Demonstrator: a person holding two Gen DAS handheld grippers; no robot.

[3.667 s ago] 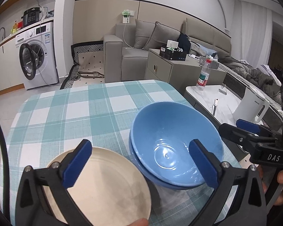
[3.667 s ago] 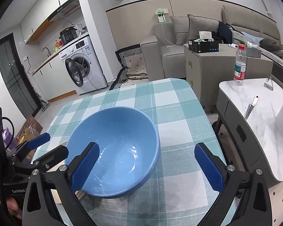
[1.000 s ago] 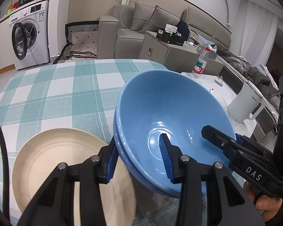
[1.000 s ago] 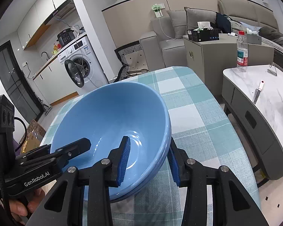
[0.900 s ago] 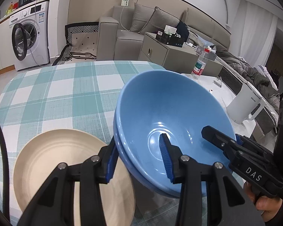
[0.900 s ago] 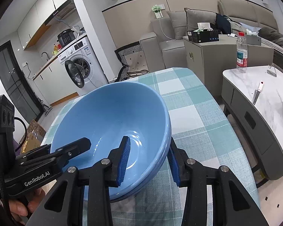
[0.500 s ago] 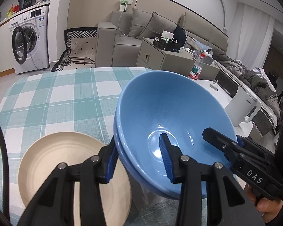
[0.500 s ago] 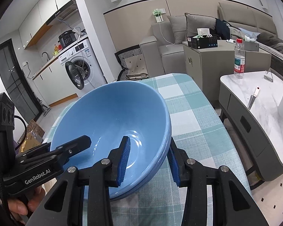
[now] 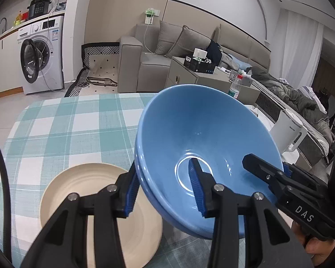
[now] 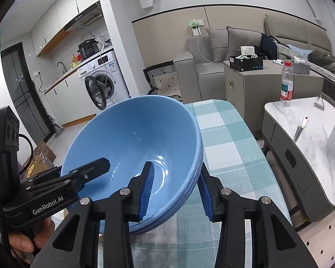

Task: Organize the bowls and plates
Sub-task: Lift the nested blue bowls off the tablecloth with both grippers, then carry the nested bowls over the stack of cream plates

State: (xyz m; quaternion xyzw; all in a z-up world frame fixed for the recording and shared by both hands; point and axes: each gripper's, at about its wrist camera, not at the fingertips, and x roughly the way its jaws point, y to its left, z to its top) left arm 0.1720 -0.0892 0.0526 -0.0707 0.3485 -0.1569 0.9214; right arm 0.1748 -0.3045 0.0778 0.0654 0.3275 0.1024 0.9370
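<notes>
Two nested blue bowls (image 9: 203, 143) hang tilted above the checked bench (image 9: 62, 129), gripped at opposite rims: the left claw (image 9: 164, 192) and the right claw (image 10: 175, 193) each clamp the stacked walls. A cream plate (image 9: 96, 212) lies flat below-left. Sofa (image 9: 149, 62) and washer (image 9: 40, 53) stand behind.

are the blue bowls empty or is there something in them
Empty, as far as shown: the top bowl of the stacked blue bowls has a bare glossy inside. What lies between the two bowls cannot be seen.
</notes>
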